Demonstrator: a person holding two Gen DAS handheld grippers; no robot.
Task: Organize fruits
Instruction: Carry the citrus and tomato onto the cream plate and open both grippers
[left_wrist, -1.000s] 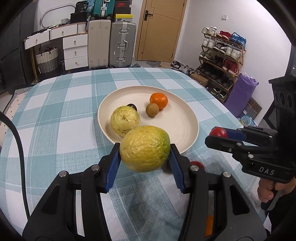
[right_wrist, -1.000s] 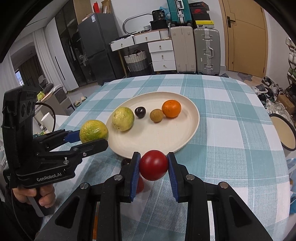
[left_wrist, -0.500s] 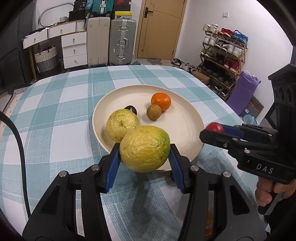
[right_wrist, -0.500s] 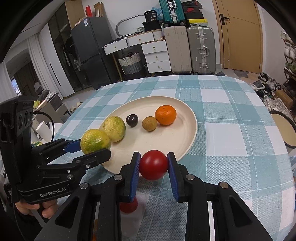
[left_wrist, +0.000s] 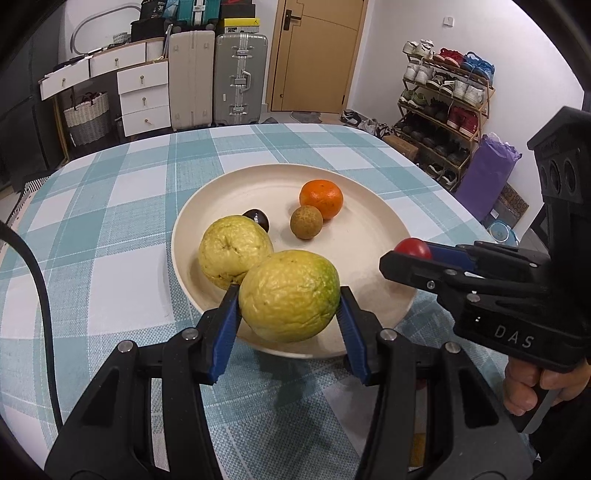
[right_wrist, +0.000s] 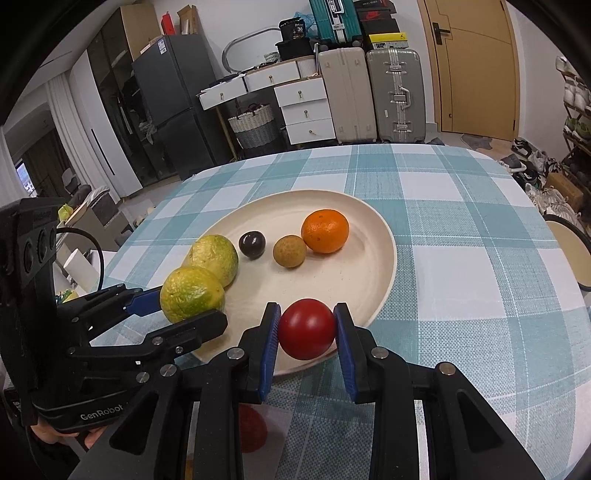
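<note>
My left gripper (left_wrist: 289, 295) is shut on a yellow-green citrus fruit (left_wrist: 289, 295) and holds it over the near rim of the cream plate (left_wrist: 369, 221). The same fruit shows in the right wrist view (right_wrist: 192, 293). My right gripper (right_wrist: 306, 334) is shut on a red fruit (right_wrist: 306, 334) above the plate's near edge (right_wrist: 384, 273). On the plate lie a yellow-green fruit (left_wrist: 234, 251), a dark round fruit (left_wrist: 257, 218), a small brown fruit (left_wrist: 306, 222) and an orange (left_wrist: 321, 198).
The plate sits on a teal checked tablecloth (left_wrist: 110, 229). Another red fruit (right_wrist: 251, 428) lies on the table under the right gripper. Suitcases (left_wrist: 240, 77) and drawers stand behind the table, and a shoe rack (left_wrist: 443, 107) is at the right.
Both grippers have moved forward with their fruits, from beside the plate to over its near rim. The fruits on the plate have not moved.
</note>
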